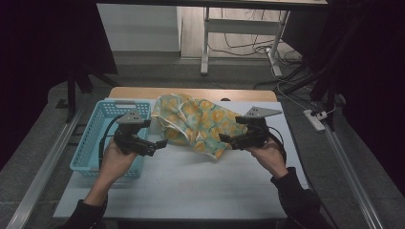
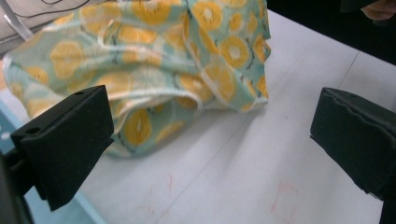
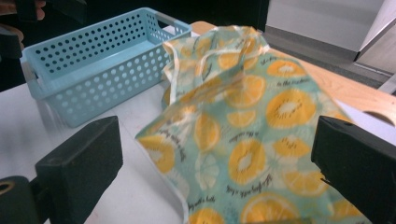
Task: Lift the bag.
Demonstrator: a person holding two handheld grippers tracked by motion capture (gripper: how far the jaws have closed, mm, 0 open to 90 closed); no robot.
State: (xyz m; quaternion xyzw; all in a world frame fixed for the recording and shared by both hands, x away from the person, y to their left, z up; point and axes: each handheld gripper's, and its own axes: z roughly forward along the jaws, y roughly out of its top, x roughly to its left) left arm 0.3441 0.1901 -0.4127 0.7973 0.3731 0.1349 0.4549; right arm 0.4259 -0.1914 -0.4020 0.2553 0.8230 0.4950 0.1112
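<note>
Both grippers hovered wide open over the table (image 1: 191,186), nothing caught between the jaws of either one. The left gripper (image 1: 160,143) sat just beside the near left edge of the cloth (image 1: 196,124), the right gripper (image 1: 225,139) at its near right corner. That cloth, a green piece printed with orange slices, lay crumpled in a heap at the middle of the table, just beside the blue basket (image 1: 98,143) on its left. It looked thin, light and floppy, the sort that sags and slides once lifted. My bet was the white-trimmed hem (image 3: 182,198) as the place to pinch, one corner per gripper, since a bite at the bunched middle would likely gather several layers at once.
</note>
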